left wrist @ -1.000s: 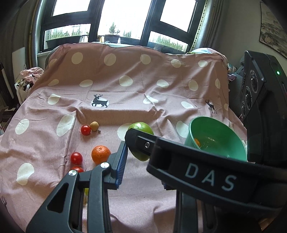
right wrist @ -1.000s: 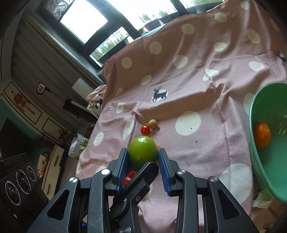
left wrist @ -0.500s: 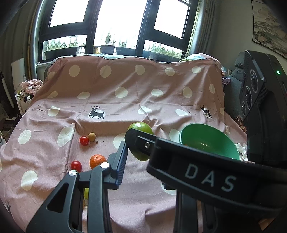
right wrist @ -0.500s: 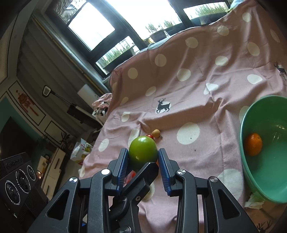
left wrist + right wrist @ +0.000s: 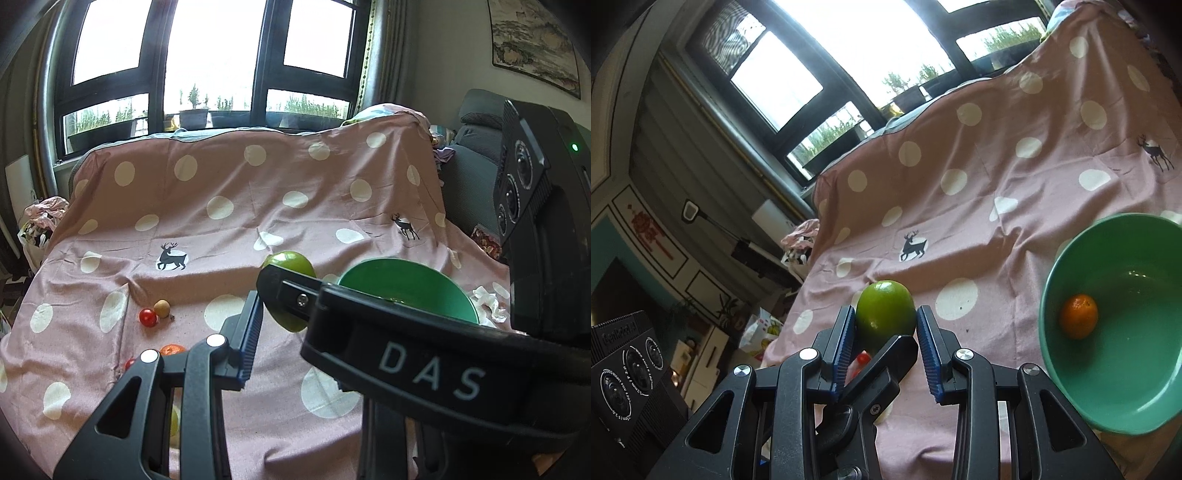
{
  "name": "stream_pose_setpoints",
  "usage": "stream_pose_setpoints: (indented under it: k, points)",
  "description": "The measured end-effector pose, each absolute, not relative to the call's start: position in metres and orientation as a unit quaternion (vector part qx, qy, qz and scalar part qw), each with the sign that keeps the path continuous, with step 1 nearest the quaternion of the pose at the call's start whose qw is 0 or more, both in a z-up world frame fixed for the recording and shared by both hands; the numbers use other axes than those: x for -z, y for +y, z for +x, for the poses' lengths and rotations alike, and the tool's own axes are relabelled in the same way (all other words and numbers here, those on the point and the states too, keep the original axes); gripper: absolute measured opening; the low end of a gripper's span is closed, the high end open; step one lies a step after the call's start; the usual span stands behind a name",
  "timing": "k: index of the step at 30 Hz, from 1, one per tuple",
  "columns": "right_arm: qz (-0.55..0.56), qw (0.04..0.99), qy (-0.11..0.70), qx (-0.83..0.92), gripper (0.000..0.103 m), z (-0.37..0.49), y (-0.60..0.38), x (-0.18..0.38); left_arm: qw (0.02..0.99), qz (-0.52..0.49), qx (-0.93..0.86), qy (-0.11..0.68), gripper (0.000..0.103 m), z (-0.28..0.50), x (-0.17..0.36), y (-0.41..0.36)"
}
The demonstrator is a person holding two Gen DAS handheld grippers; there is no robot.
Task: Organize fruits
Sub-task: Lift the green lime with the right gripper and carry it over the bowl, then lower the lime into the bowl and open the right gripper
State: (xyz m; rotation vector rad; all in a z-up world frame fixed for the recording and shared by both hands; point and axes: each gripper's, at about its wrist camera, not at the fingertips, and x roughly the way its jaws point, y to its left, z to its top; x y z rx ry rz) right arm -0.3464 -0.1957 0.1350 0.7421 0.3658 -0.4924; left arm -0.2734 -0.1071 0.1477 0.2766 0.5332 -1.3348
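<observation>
My right gripper (image 5: 885,325) is shut on a green apple (image 5: 885,309) and holds it above the pink dotted cloth (image 5: 979,206), left of the green bowl (image 5: 1071,373). An orange (image 5: 1078,316) lies in the bowl. In the left wrist view the right gripper's finger (image 5: 295,291) crosses in front, with the apple (image 5: 291,266) behind it and the bowl (image 5: 402,284) to the right. My left gripper's left finger (image 5: 251,332) shows; its right finger is hidden. On the cloth lie a red tomato (image 5: 148,317), a tan fruit (image 5: 161,308) and an orange (image 5: 172,349).
A black camera unit (image 5: 535,229) of the right gripper fills the right side of the left wrist view. Crumpled white paper (image 5: 489,297) lies beside the bowl. A window (image 5: 207,74) stands behind the cloth-covered surface. A yellow fruit (image 5: 173,422) shows under the left gripper.
Both grippers have risen and pulled back from the cloth. The right gripper has carried the green apple upward, and the bowl now sits fuller in its view.
</observation>
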Motion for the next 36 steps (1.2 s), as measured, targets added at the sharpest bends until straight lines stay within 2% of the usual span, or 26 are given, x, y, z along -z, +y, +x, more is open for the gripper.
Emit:
stream_pose_setpoints:
  k: [22, 36]
  points:
    - [0.404, 0.842, 0.126, 0.335, 0.038, -0.438, -0.243, -0.122, 0.657, 0.181, 0.690, 0.244, 0.031, -0.345, -0.136, -0.180]
    - [0.435, 0.795, 0.145, 0.397, 0.038, -0.469, -0.261, -0.103, 0.595, 0.199, 0.724, 0.288, 0.031, -0.368, -0.113, -0.212]
